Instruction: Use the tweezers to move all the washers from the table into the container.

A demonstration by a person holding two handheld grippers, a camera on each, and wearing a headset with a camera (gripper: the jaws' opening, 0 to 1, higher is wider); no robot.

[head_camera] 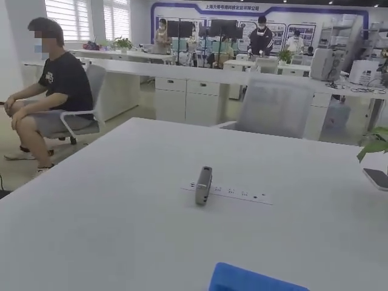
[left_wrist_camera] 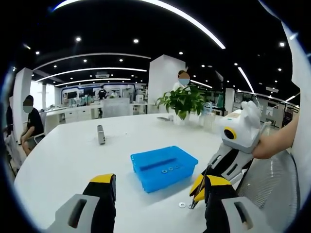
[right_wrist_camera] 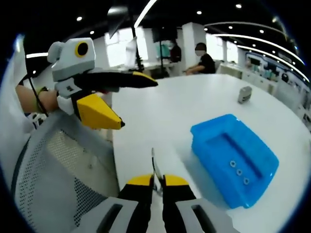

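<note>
Yellow-tipped left gripper (left_wrist_camera: pixel 158 194) sits spread wide, holding nothing, low in its own view. Centre frame, the blue container (left_wrist_camera: pixel 164 167) already has three washers in it. Right of it a loose washer (left_wrist_camera: pixel 182 205) lies on the table (left_wrist_camera: pixel 73 155), the right gripper (right_wrist_camera: pixel 155 180) pinching the tweezers (right_wrist_camera: pixel 154 167) just beside it. Best straddle its rim, then squeeze gently.

washers (left_wrist_camera: pixel 170 169) in container (left_wrist_camera: pixel 160 183), container on table (left_wrist_camera: pixel 73 155); loose washer (left_wrist_camera: pixel 182 205) before it, plant (left_wrist_camera: pixel 183 102) behind
</note>
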